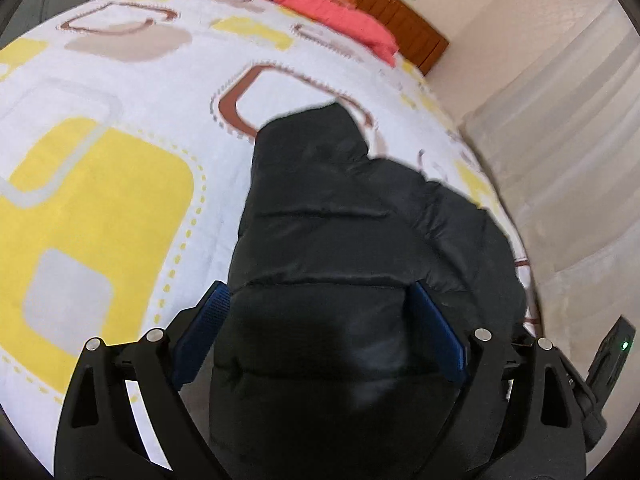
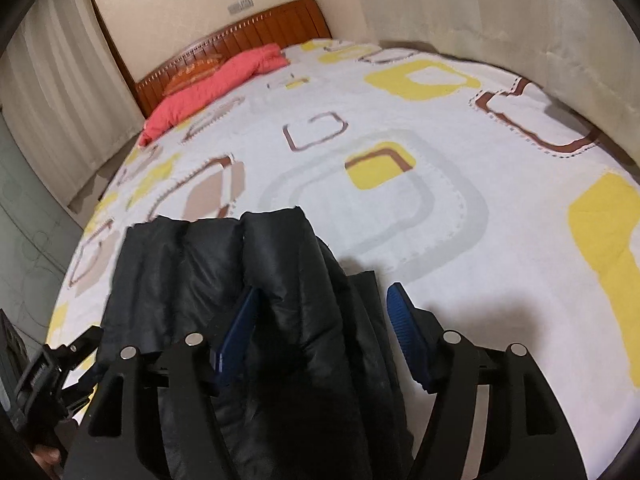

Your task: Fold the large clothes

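The left gripper (image 1: 320, 312) points steeply down with its blue pads (image 1: 438, 332) spread wide apart. The right gripper (image 2: 320, 316) tilts down likewise, jaws parted, its right pad (image 2: 408, 332) standing free in the air.

In the left wrist view the bedspread (image 1: 120, 128) lies bare across the left and upper frame, open for a pass; the black puffer jacket (image 1: 340, 248) bulks up the lower centre, and a red pillow (image 1: 320, 8) lines the wooden headboard (image 1: 400, 12) at the top. In the right wrist view the right half of the bed is bare; curtains (image 2: 500, 12) close the upper right edge.
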